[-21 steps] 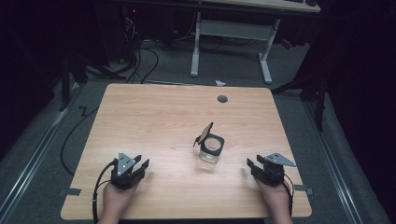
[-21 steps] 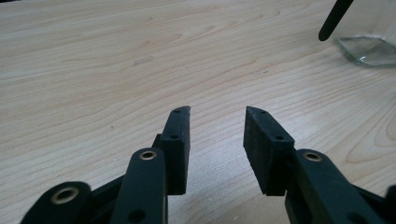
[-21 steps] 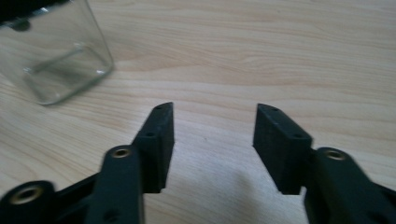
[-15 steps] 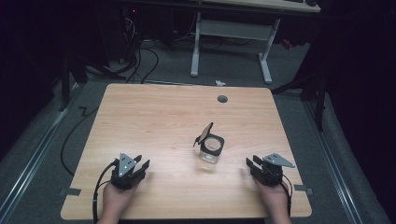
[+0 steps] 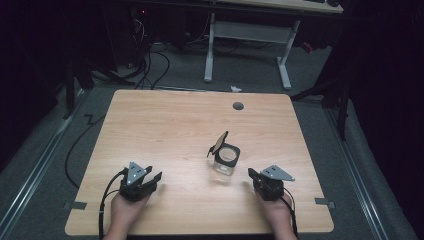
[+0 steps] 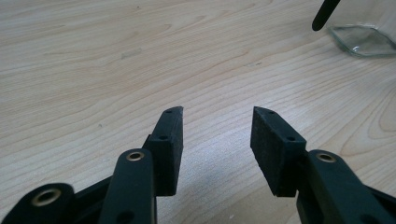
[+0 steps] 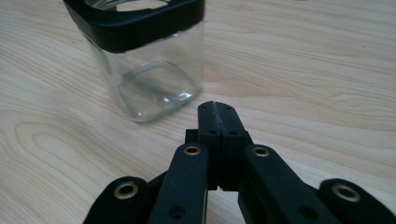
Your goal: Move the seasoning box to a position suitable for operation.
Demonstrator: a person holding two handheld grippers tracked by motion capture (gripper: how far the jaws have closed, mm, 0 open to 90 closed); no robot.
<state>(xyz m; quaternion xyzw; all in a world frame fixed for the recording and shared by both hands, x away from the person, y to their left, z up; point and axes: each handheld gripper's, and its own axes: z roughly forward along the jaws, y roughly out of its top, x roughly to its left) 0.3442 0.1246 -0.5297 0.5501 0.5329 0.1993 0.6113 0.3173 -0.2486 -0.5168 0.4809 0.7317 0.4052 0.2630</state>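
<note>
i hold the left gripper [image 6: 217, 135] with jaws apart, the right gripper [image 7: 218, 114] clenched empty near the jar [image 7: 142, 56] on the table [image 5: 165, 130].

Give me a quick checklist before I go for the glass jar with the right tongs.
1. Jar upright on the table: ok.
2. Lid open, tilted up at the jar's far left rim: ok.
3. Right tongs open enough to take the jar: not ok, jaws pressed together.
4. Right tongs near the jar, nothing between them: ok.
5. Left tongs open and holding nothing: ok.
6. Jar empty: it looks clear through the glass, but cannot tell for sure.
</note>
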